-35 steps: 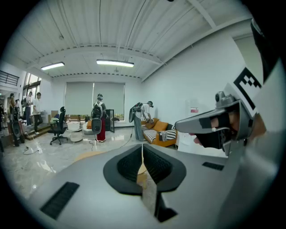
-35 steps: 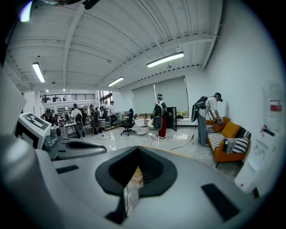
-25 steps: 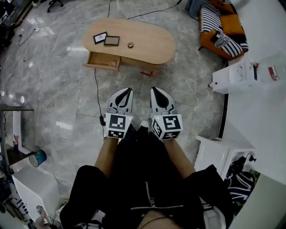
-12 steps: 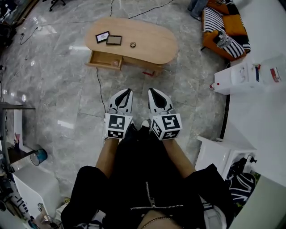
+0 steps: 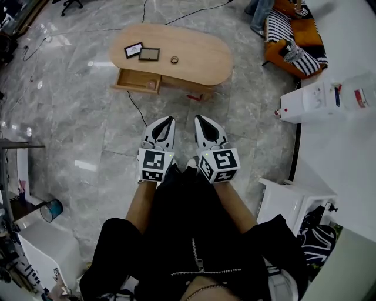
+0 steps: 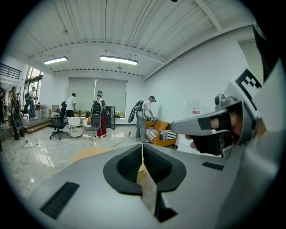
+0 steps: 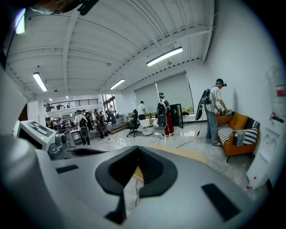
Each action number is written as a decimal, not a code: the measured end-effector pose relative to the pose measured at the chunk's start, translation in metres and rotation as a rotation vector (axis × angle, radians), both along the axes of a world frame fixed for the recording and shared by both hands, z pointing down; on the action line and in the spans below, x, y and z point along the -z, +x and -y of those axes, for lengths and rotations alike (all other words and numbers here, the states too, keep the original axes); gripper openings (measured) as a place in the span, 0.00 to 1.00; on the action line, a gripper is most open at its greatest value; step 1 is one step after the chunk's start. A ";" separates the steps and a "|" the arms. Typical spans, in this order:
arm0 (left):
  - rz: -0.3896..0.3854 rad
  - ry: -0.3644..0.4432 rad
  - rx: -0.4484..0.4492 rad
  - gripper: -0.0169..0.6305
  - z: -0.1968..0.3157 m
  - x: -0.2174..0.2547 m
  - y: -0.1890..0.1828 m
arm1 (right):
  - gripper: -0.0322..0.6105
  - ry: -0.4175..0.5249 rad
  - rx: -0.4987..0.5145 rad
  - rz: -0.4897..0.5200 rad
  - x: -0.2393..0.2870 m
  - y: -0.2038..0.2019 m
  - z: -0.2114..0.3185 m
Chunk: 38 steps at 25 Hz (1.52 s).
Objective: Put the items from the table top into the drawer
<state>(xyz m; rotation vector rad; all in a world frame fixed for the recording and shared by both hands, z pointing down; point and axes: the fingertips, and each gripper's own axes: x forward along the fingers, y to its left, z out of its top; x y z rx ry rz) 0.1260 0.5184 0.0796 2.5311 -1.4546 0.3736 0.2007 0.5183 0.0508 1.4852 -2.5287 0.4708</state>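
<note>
A person stands on the marble floor (image 5: 88,135) with the left gripper (image 5: 166,122) and right gripper (image 5: 201,121) held side by side at the waist, both pointing toward the desk (image 5: 200,56) ahead. Both are empty: the left one's fingers (image 6: 128,165) are clenched on nothing, and the right one's fingers (image 7: 120,170) look pressed together the same way.

The task's things lie on the desk, well apart from the fingertips and ahead of them, mostly to the left. A dark card (image 5: 133,49) and a frame (image 5: 147,54) lie just beside each other near the desk's left end. A ring (image 5: 174,59) sits almost straight ahead of the left gripper. The desk's long axis runs across the view. The drawer (image 5: 136,81) stands pulled open on the near side below the card and frame, with a small round thing (image 5: 151,84) already inside.

The left gripper is judged the nearer to all three things and to the drawer, though neither is within reach yet.

Against the frames from a second ago little differs. The desk, its three things and the open drawer sit much as they did, and the fingers are closed as before. Only a bystander (image 5: 258,14) by the sofa (image 5: 294,41) shows a little more.
</note>
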 end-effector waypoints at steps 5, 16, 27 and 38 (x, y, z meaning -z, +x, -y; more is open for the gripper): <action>-0.006 -0.012 -0.013 0.06 0.006 -0.005 -0.006 | 0.06 -0.008 -0.002 0.001 -0.003 -0.008 0.004; -0.006 -0.053 -0.027 0.06 0.021 -0.018 -0.002 | 0.06 -0.043 0.011 0.011 -0.014 -0.013 0.019; 0.014 -0.081 0.034 0.06 0.088 -0.023 0.000 | 0.06 -0.055 0.052 0.040 -0.020 -0.005 0.100; 0.032 -0.078 0.114 0.06 0.146 -0.015 0.013 | 0.06 -0.059 0.129 0.074 -0.019 0.010 0.165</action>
